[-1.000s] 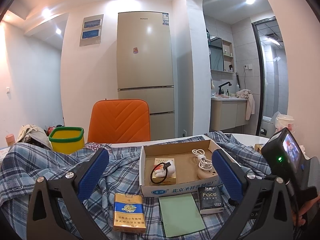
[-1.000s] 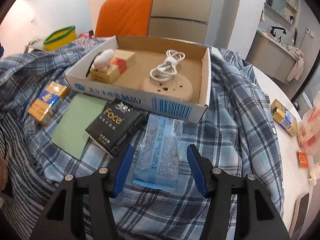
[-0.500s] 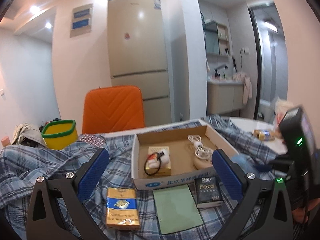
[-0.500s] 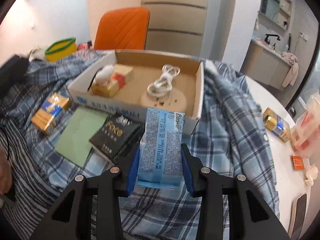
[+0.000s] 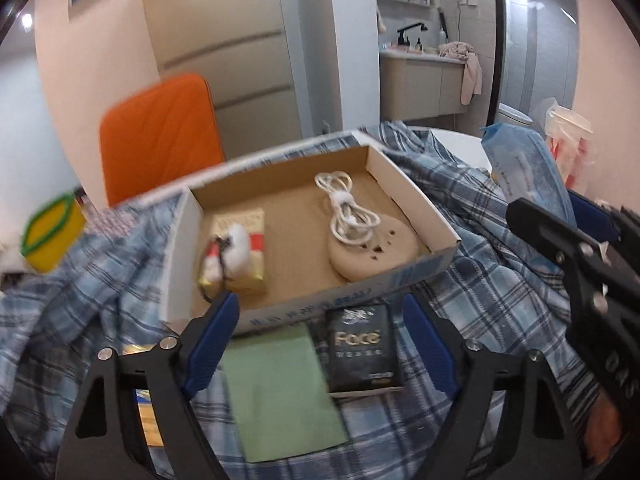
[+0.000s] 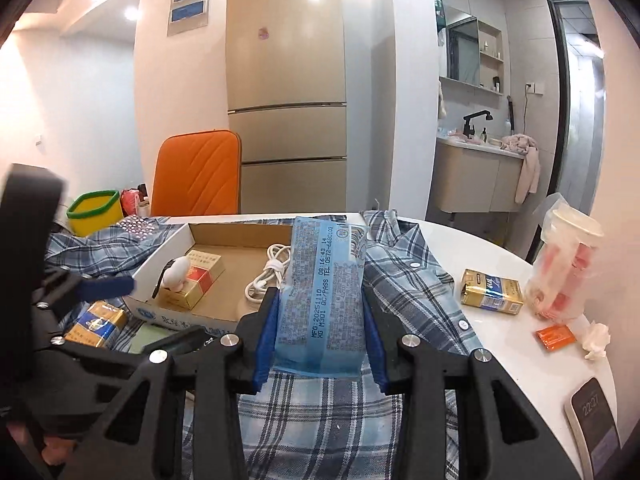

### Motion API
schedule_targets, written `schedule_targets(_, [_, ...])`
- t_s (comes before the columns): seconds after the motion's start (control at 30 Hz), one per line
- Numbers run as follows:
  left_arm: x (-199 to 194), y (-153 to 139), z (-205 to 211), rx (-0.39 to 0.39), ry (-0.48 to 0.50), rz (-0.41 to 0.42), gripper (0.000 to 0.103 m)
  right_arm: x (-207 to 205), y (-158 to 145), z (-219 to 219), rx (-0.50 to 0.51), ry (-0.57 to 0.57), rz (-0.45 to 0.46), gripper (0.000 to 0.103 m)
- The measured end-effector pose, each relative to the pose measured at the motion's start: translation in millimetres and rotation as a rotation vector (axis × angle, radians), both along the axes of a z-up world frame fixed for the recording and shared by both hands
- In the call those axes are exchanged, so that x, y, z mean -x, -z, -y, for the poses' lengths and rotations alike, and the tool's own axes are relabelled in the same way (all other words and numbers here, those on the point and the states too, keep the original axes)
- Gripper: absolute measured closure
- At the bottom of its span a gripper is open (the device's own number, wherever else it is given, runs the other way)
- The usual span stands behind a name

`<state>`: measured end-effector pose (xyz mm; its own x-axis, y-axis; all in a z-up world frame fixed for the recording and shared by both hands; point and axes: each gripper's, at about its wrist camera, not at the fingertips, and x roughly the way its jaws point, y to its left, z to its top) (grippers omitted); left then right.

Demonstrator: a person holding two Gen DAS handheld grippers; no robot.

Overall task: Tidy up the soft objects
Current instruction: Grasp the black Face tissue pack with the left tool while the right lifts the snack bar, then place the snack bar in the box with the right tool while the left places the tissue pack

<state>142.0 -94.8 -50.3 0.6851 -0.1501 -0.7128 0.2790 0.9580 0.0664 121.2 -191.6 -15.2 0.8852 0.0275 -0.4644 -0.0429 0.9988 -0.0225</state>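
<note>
- The right gripper (image 6: 320, 330) clamps a blue tissue pack (image 6: 324, 300) at lower centre of its frame, lifted clear of the plaid shirt (image 6: 404, 268).
- The left gripper (image 5: 320, 344), its jaws just narrowed, stands open with nothing pinched, over the green pad (image 5: 280, 388) and black tissue pack (image 5: 362, 346) at lower centre, before the cardboard box (image 5: 420, 204).

A home: fridge (image 6: 286, 80) beside a bathroom washbasin (image 6: 476, 176)

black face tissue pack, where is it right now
In the left wrist view the black Face pack lies on the plaid shirt, against the cardboard box's front wall, right of the green sheet.
</note>
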Motion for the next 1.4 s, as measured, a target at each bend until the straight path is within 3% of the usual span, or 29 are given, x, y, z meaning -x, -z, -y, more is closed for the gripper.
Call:
schedule_targets(0.27, [-7, 24, 7, 0.019, 0.028, -0.127, 0.036, -3, 4, 5, -0.022, -0.003, -0.030, 0.062])
schedule_targets(0.43, [-5, 30, 15, 0.003, 0.061, -0.148, 0.037, -4, 5, 4, -0.016, 0.002, -0.034, 0.062])
schedule_targets(0.6, [-5, 39, 28, -0.063, 0.090, -0.177, 0.037, -5, 6, 4, -0.014, 0.001, -0.043, 0.062])
schedule_targets(0.67, [-4, 42, 32, -0.077, 0.095, -0.190, 0.041, -5, 7, 4, -0.015, 0.002, -0.045, 0.062])
schedule_targets(0.73, [-3, 42, 32, -0.074, 0.092, -0.192, 0.055, -5, 7, 4, -0.016, 0.003, -0.046, 0.062])
schedule_targets(0.8, [-2, 41, 30, -0.057, 0.086, -0.193, 0.057, -5, 7, 5, -0.016, 0.002, -0.045, 0.062])
schedule_targets(0.9, [9, 31, 26, -0.054, 0.071, -0.113, 0.058, -6, 6, 5, -0.018, 0.000, -0.042, 0.062])
schedule_targets(1.07, [49, 0, 26, -0.040, 0.089, 0.121, 0.058, -3, 6, 5, -0.019, -0.011, -0.026, 0.062])
schedule_targets(1.4, [72, -33, -3, 0.086, -0.025, 0.339, 0.058, 12, -2, -4, -0.005, -0.055, 0.050, 0.062])
